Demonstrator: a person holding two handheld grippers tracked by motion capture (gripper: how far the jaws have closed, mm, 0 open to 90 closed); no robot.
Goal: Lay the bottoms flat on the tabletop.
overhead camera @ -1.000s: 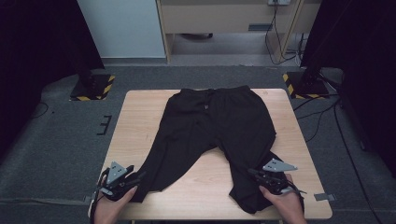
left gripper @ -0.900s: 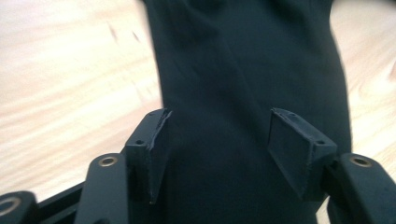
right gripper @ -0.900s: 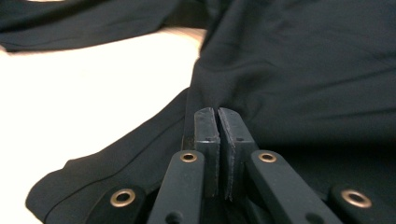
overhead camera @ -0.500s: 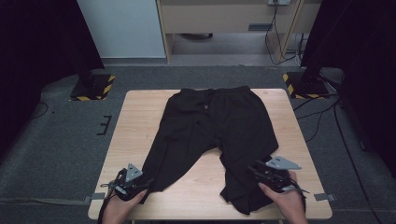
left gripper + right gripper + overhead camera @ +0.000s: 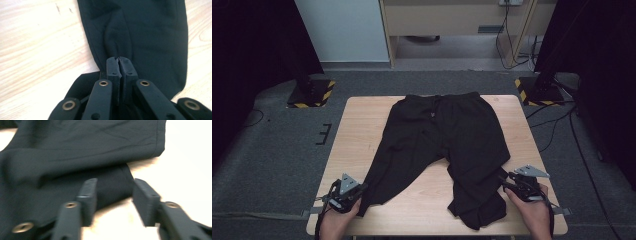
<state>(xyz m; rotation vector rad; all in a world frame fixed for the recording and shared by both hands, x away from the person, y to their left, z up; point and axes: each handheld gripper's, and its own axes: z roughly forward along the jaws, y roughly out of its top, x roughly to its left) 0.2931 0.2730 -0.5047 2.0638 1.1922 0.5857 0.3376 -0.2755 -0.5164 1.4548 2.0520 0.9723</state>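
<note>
Black trousers (image 5: 447,135) lie flat on the wooden table (image 5: 362,130), waistband at the far side. One leg runs to the front left, where my left gripper (image 5: 359,193) is shut on its hem. In the left gripper view the jaws (image 5: 120,65) have just been closing and now pinch a fold of the black cloth (image 5: 140,30). The other leg lies bunched at the front right. My right gripper (image 5: 504,181) stands at its edge, its jaws having just been opening. In the right gripper view the gripper (image 5: 113,192) is open, a corner of cloth (image 5: 75,145) lying loose between the pads.
Bare wood (image 5: 187,157) shows to the right of the bunched leg and to the left of the other leg (image 5: 37,50). Yellow-and-black stand bases sit on the floor at back left (image 5: 312,92) and back right (image 5: 537,87). Cables (image 5: 557,125) trail on the carpet at the right.
The left gripper edged up to the leg hem and shut on it. The right gripper let go of the bunched leg and drew off to the right.
</note>
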